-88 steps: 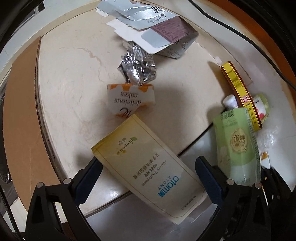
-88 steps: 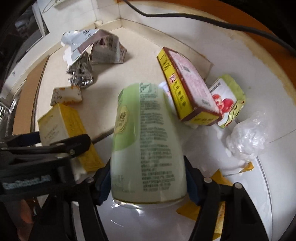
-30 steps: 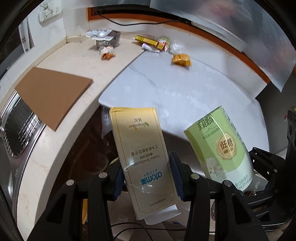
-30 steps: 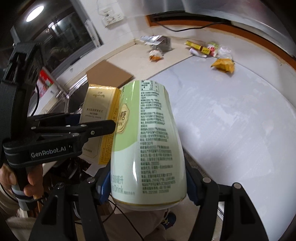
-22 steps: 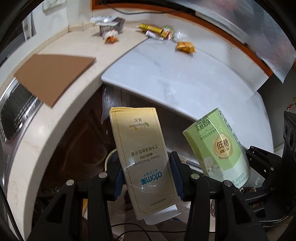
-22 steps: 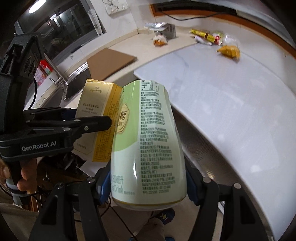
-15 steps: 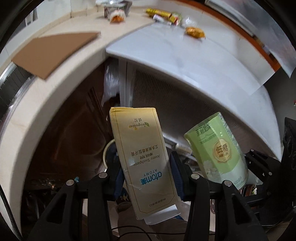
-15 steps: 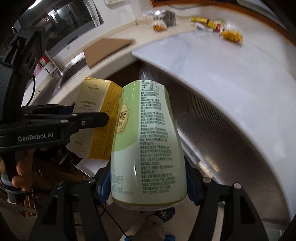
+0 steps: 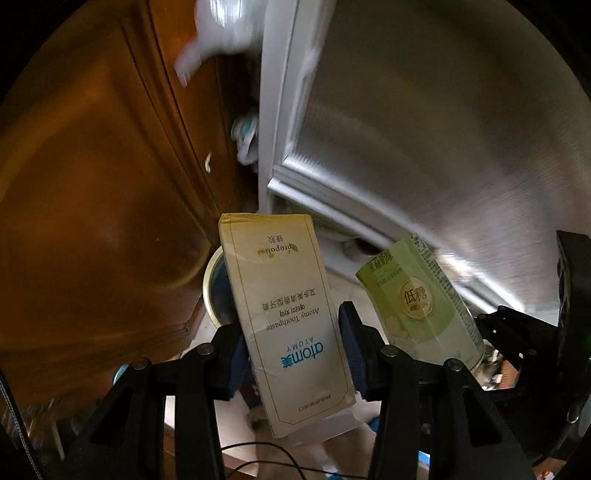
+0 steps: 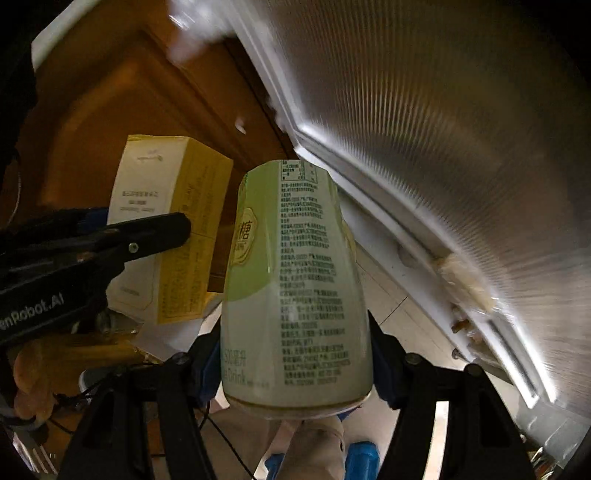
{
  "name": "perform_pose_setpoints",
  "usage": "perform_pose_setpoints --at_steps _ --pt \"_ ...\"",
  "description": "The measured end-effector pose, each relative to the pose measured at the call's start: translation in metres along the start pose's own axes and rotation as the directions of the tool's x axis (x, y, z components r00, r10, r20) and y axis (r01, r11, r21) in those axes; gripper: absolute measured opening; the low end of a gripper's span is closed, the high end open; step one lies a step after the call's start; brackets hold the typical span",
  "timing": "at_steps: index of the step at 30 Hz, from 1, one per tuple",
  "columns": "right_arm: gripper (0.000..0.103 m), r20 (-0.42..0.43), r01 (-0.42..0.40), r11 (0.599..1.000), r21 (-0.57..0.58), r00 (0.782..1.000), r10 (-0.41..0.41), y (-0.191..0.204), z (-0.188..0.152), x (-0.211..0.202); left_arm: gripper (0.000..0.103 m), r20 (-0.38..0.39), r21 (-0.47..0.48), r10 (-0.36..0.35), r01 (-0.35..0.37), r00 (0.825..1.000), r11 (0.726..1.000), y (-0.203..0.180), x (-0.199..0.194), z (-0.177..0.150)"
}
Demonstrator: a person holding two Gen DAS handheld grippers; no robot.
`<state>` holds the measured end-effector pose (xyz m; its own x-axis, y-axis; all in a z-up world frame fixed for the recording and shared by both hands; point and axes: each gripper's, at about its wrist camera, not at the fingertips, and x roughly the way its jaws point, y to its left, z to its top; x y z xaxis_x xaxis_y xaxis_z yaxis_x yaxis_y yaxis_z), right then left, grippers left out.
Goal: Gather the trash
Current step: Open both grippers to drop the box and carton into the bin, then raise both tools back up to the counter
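My left gripper (image 9: 293,350) is shut on a pale yellow toothpaste box (image 9: 284,306), its blue pads pressing both long sides; the box also shows in the right wrist view (image 10: 166,229). My right gripper (image 10: 295,363) is shut on a green and white drink carton (image 10: 295,280), seen from the left wrist as well (image 9: 417,302). Both point steeply down, side by side, below the counter. A round pale-rimmed bin (image 9: 212,291) sits on the floor behind the box, mostly hidden by it.
A brown wooden cabinet door (image 9: 92,203) fills the left. A ribbed silver panel (image 9: 424,129) rises on the right, with a white plastic bag (image 9: 221,33) hanging between them. Tiled floor (image 10: 406,310), cables, a hand (image 10: 33,365) and blue shoes lie below.
Both grippers have dropped from counter height to beside the cabinet front, each keeping its item. The countertop and its litter have left the view; the bin rim has come into sight.
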<state>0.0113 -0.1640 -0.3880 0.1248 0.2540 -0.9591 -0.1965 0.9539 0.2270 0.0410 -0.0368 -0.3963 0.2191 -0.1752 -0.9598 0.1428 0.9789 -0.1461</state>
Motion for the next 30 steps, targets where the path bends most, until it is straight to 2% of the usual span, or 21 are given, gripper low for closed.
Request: perform_pose_setpoints --at_steps 6,10,11,13,14,17,22,27,30 --pt "0.066 -0.035 0.016 0.999 0.044 0.999 -0.014 -0.010 0.025 0.080 0.049 -0.042 0.061 0.039 -0.037 0.998 0.997 0.021 0.072 0.014" --pt "0.066 -0.053 0.027 0.998 0.051 0.998 -0.024 -0.017 0.028 0.116 0.054 -0.077 0.084 0.064 -0.057 0.995 0.995 0.032 0.099 0.012" --pt "0.066 -0.058 0.030 0.998 0.052 0.998 -0.027 -0.018 0.029 0.125 0.057 -0.079 0.087 0.070 -0.063 0.994 0.994 0.034 0.101 0.011" --pt "0.067 -0.063 0.033 0.998 0.049 0.998 -0.030 -0.017 0.031 0.135 0.073 -0.079 0.095 0.080 -0.072 0.994 0.993 0.038 0.103 0.008" --pt "0.067 -0.067 0.032 0.998 0.048 0.997 -0.028 -0.016 0.033 0.140 0.074 -0.076 0.098 0.082 -0.074 0.994 0.992 0.040 0.104 0.007" --pt "0.067 -0.068 0.035 0.999 0.029 0.997 -0.033 -0.008 0.033 0.147 0.078 -0.074 0.088 0.081 -0.074 0.994 0.993 0.048 0.102 0.006" --pt "0.068 -0.038 0.047 0.999 0.009 0.998 -0.046 -0.006 0.030 0.147 0.079 -0.063 0.084 0.082 -0.076 0.995 0.994 0.056 0.091 0.002" --pt "0.071 -0.007 0.046 0.999 -0.025 0.999 -0.046 -0.001 0.022 0.136 0.079 -0.059 0.072 0.078 -0.074 0.995 0.995 0.060 0.089 0.012" --pt "0.071 -0.007 0.054 0.998 -0.033 0.999 -0.054 0.012 0.031 0.139 0.080 -0.061 0.060 0.070 -0.067 0.996 0.996 0.058 0.083 0.015"
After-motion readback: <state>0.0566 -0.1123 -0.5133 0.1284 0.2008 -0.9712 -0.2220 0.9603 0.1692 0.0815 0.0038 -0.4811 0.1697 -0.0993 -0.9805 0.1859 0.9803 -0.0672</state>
